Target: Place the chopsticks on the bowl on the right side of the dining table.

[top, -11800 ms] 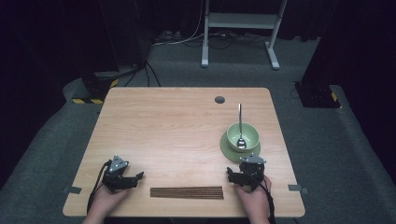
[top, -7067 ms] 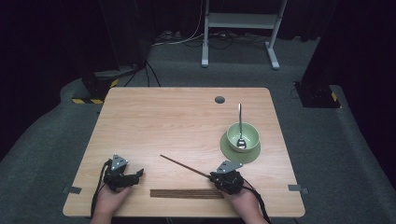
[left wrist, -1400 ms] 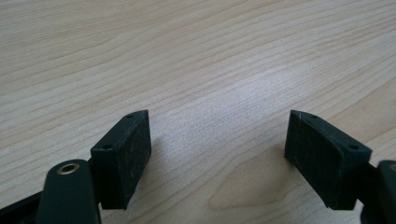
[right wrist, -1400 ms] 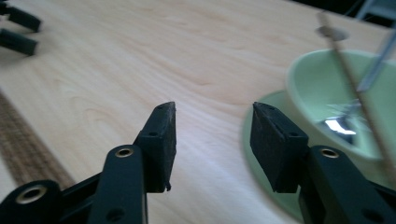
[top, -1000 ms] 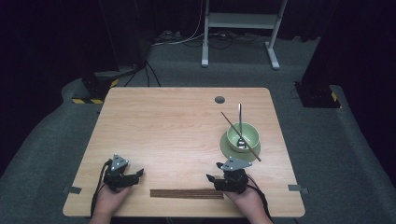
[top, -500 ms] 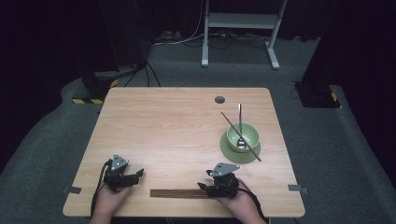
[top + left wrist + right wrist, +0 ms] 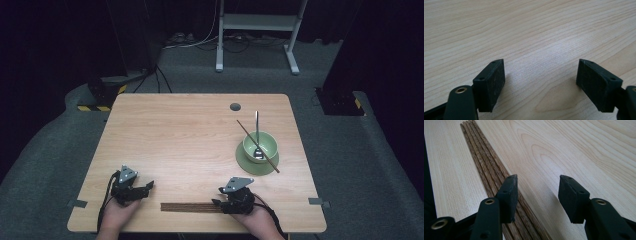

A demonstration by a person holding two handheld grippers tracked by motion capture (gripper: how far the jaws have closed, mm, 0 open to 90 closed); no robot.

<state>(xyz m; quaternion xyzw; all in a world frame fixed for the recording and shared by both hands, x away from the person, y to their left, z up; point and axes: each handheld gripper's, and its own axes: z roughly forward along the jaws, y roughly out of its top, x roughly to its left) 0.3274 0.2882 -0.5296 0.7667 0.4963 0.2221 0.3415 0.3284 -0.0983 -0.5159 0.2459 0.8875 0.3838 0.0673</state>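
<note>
A row of dark wooden chopsticks [image 7: 190, 206] lies along the table's front edge. My right gripper [image 7: 217, 202] sits low at the row's right end and points left along it. In the right gripper view the chopsticks [image 7: 481, 152] run under the left jaw of that gripper [image 7: 539, 192]. Its jaws have just been closing, and only bare wood shows between the pads. My left gripper [image 7: 150, 186] rests open at the front left, over bare table [image 7: 549, 82]. One chopstick [image 7: 250, 132] lies slanted across the green bowl [image 7: 260, 146].
The bowl stands on a green saucer [image 7: 247, 164] at the right and holds a metal spoon [image 7: 256, 125]. A round cable hole [image 7: 235, 106] sits near the table's far edge. Beyond the table are dark floor and a white stand [image 7: 260, 22].
The right gripper has shifted left and towards the front edge, onto the right end of the chopstick row, and its jaws have narrowed. Since several seconds ago a chopstick has come to lie across the bowl.
</note>
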